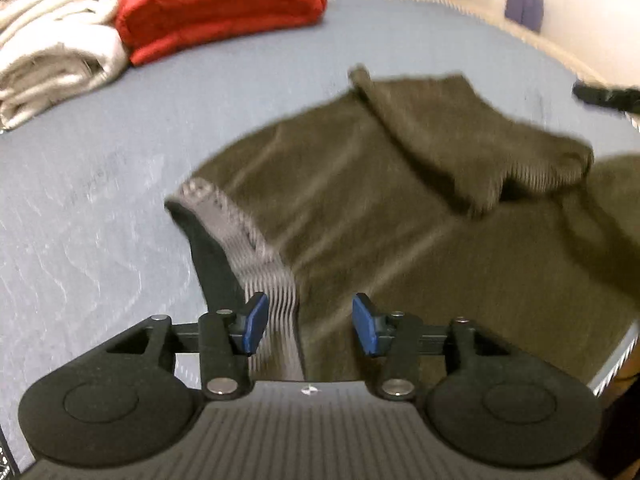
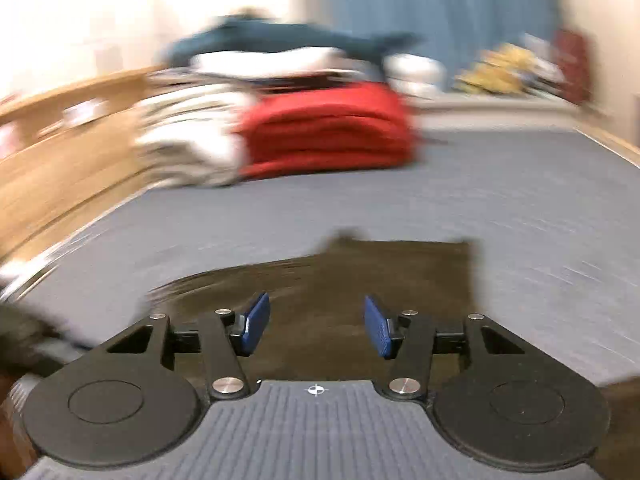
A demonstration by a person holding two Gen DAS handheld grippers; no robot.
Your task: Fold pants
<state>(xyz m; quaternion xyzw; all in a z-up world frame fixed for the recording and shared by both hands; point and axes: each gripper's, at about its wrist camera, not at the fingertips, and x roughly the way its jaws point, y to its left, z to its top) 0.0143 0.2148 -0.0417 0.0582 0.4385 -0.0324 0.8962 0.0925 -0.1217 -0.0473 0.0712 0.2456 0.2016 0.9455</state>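
Note:
Olive-brown pants (image 1: 380,208) lie on the grey-blue bed sheet (image 1: 100,200), with a grey elastic waistband (image 1: 240,232) at the near left and one ribbed cuff folded back over the cloth at the right. My left gripper (image 1: 310,324) is open and empty, just above the waistband end. My right gripper (image 2: 316,326) is open and empty over the pants (image 2: 360,276), which show as a dark blurred patch. The right gripper's tip shows at the far right edge of the left wrist view (image 1: 604,94).
A folded red blanket (image 1: 220,4) and cream blankets (image 1: 52,48) are stacked at the head of the bed. In the right wrist view the red blanket (image 2: 332,132) lies beside a wooden bed frame (image 2: 60,148); a blue curtain (image 2: 440,8) hangs behind. The bed edge (image 1: 612,364) runs near right.

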